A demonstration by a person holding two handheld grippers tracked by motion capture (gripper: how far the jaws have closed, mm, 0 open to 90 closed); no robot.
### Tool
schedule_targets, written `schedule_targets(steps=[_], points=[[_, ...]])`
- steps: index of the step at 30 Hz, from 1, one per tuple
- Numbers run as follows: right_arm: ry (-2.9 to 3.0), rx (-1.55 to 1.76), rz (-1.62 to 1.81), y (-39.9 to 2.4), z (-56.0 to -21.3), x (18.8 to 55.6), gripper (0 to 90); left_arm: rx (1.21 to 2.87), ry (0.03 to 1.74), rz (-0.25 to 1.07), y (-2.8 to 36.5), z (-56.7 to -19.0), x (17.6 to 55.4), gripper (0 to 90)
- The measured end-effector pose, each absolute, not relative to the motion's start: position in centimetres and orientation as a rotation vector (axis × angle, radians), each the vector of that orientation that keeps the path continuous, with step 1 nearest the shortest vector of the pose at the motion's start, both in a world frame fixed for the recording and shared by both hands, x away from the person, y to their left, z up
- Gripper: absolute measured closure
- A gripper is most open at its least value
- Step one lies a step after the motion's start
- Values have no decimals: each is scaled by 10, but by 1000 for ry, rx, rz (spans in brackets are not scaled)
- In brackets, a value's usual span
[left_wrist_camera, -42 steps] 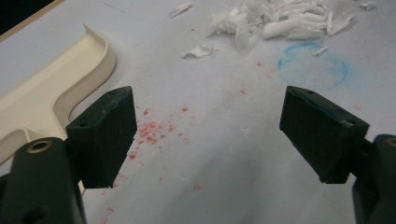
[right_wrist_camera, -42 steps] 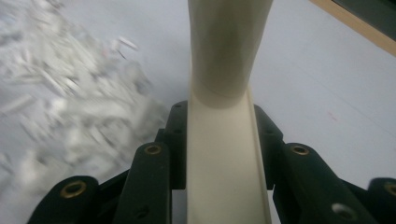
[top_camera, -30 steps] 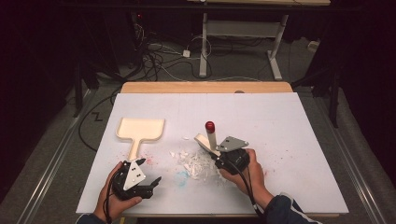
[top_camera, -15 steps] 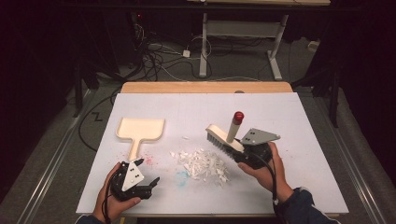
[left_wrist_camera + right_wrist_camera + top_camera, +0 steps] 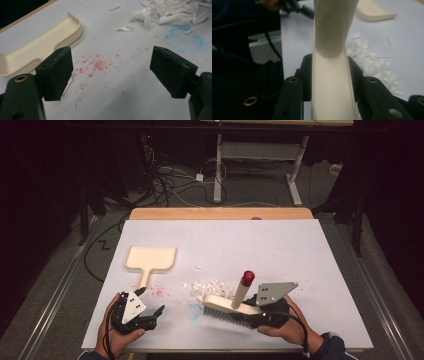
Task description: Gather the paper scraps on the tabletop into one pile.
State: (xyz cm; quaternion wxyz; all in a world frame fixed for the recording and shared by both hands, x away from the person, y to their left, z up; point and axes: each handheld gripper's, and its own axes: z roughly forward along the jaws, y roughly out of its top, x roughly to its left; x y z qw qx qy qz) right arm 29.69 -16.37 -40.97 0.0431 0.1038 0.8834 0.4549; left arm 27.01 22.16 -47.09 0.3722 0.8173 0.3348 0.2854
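Held a cream brush (image 5: 227,307) clamped in the right gripper (image 5: 257,314) near the bench's (image 5: 300,250) front edge, beside white scraps (image 5: 210,286); left gripper (image 5: 150,307) gaping, empty, below the dustpan (image 5: 150,259).

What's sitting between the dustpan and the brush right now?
In the high view, a pile of white scraps lies between the dustpan and the brush, with red specks and a blue smudge on the table.
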Motion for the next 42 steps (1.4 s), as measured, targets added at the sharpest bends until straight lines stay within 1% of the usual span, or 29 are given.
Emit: schedule_targets(steps=[4,8,16,19,21,24,29,35,39,42], points=[[2791,178,1340,-151,-424,305,675,2097,858,727,221,-471,271,177],[2834,131,1331,-144,-435,319,675,2108,857,715,220,-473,272,177],[2785,158,1277,-138,-433,348,674,2126,845,694,218,-475,274,177],[2734,169,1243,-136,-430,350,675,2131,842,691,218,-476,274,177],[2733,191,1304,-136,-426,351,675,2131,829,706,218,-475,275,177],[2698,200,1283,-134,-421,346,674,2131,828,717,218,-474,274,178],[2585,361,1319,-128,-411,344,674,2085,869,741,224,-470,272,178],[2527,519,1375,-96,-408,339,674,2062,884,758,227,-468,272,177],[2509,697,1394,-65,-422,339,674,2058,881,755,228,-467,271,177],[2520,762,1359,-41,-435,335,674,2061,873,737,227,-468,270,177]])
